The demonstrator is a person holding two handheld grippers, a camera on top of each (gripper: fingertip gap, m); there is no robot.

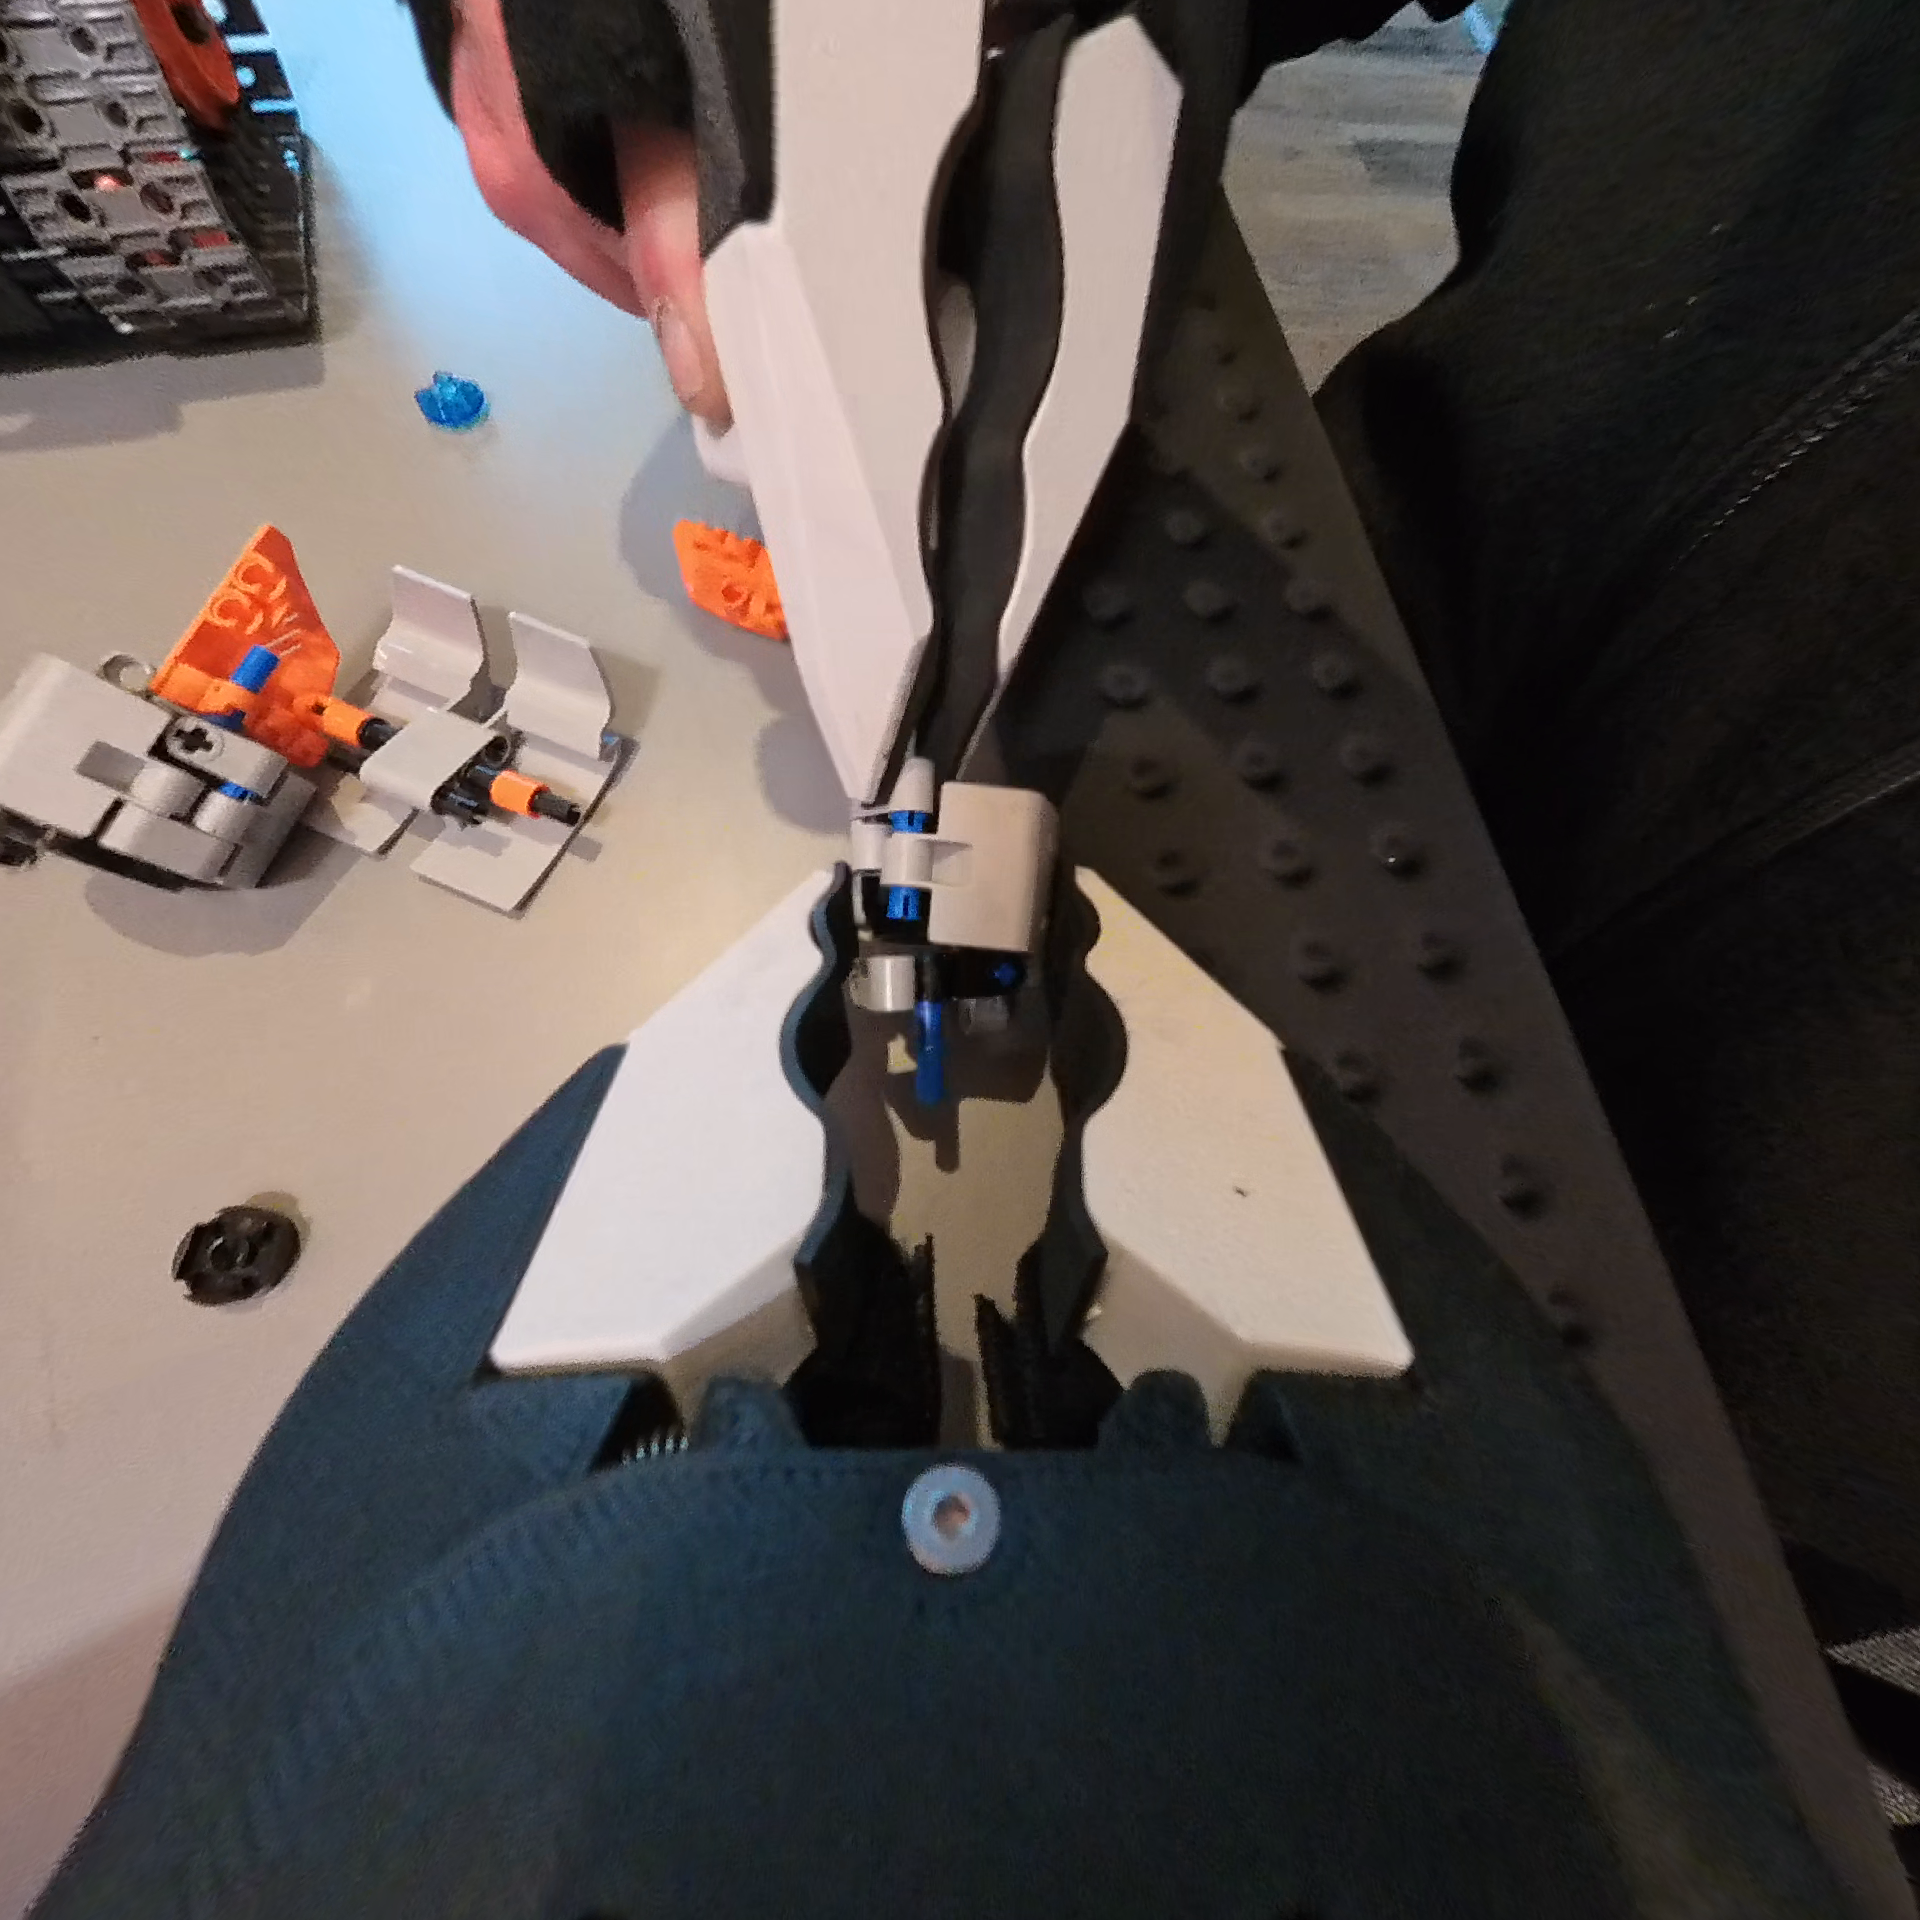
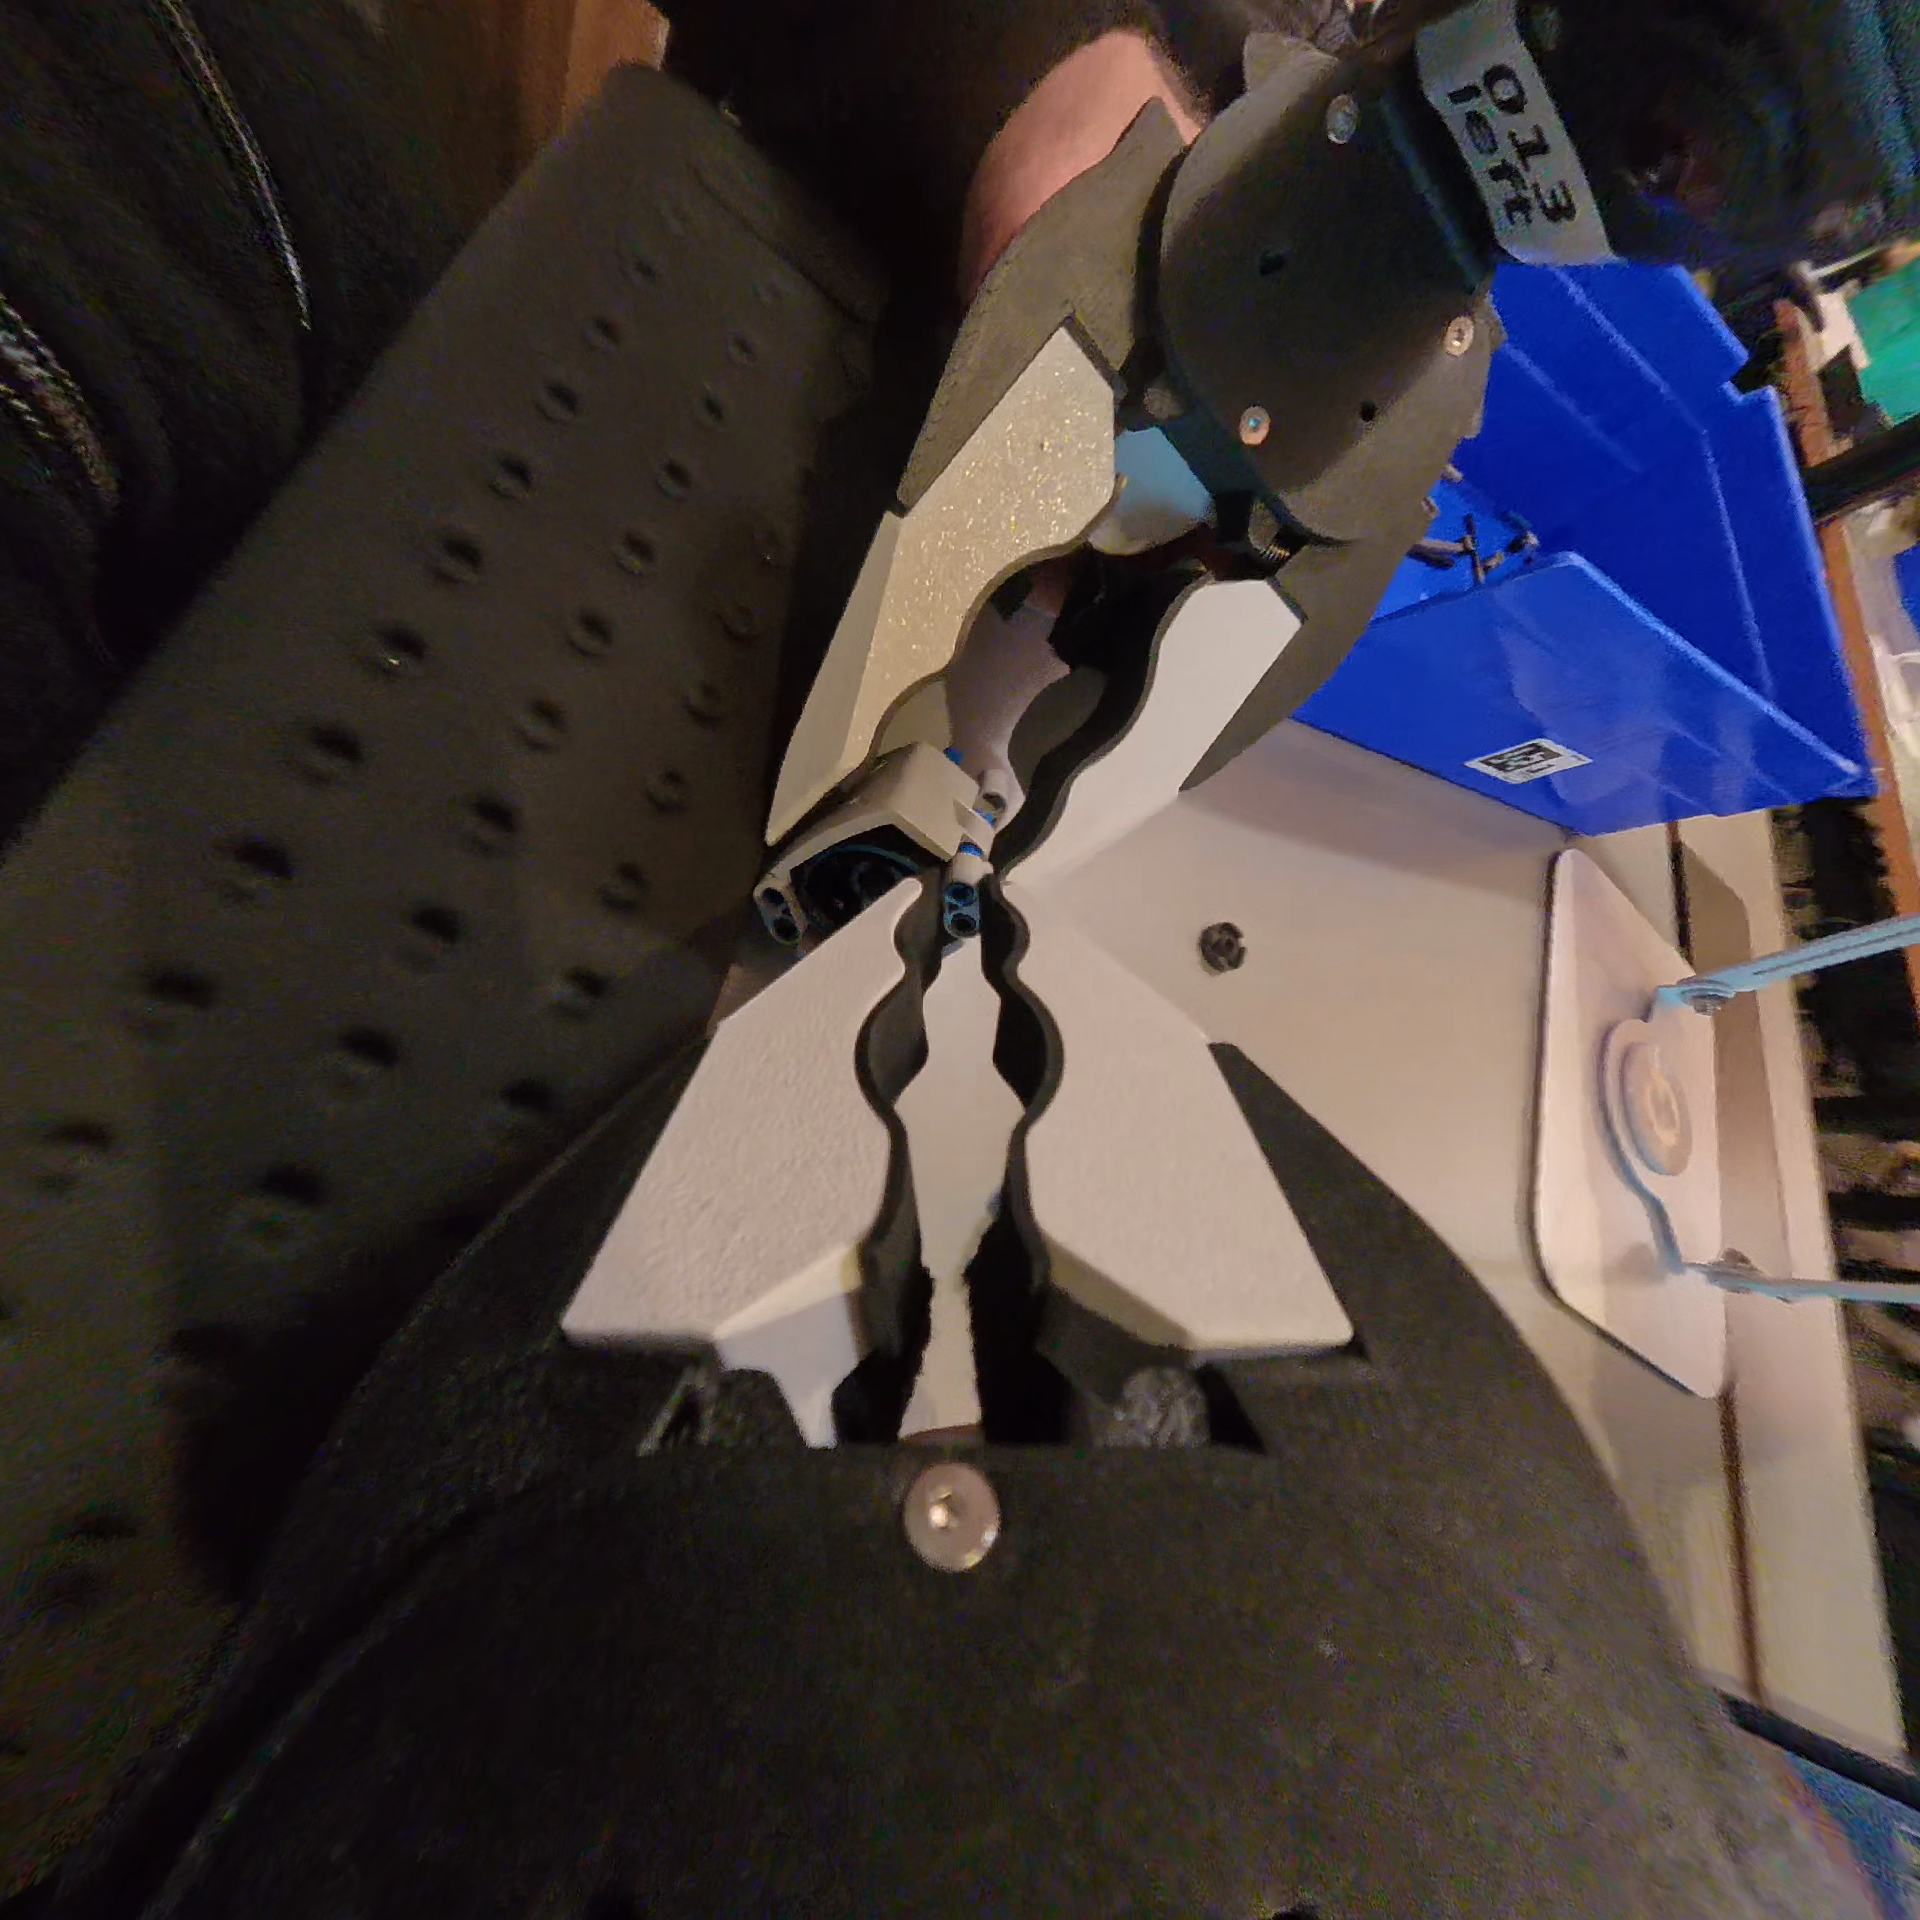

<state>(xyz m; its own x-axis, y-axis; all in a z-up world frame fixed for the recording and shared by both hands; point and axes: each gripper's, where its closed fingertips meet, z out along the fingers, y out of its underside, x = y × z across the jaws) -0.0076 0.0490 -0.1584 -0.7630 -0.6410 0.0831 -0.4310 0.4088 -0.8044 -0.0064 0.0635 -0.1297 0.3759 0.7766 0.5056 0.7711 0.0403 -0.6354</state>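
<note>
My left gripper (image 1: 951, 914) is shut on a small grey brick assembly (image 1: 987, 873) with blue pins, holding it above the table edge. My right gripper (image 1: 906, 795) comes down from the top of the left wrist view, shut on a small grey and blue connector piece (image 1: 902, 831) that touches the assembly's left side. In the right wrist view my right gripper (image 2: 961, 899) pinches the blue-ended connector (image 2: 961, 914) at its tips. There the left gripper (image 2: 904, 847) comes in from above with the grey assembly (image 2: 914, 795), tip to tip with mine.
On the beige table (image 1: 364, 1039) lie an orange and grey part-built model (image 1: 281, 727), a loose orange piece (image 1: 732, 582), a clear blue piece (image 1: 452, 400) and a black round piece (image 1: 237, 1247). A dark tracked model (image 1: 145, 187) stands far left. A black perforated panel (image 1: 1299, 779) flanks the grippers. Blue bins (image 2: 1621, 582) stand behind.
</note>
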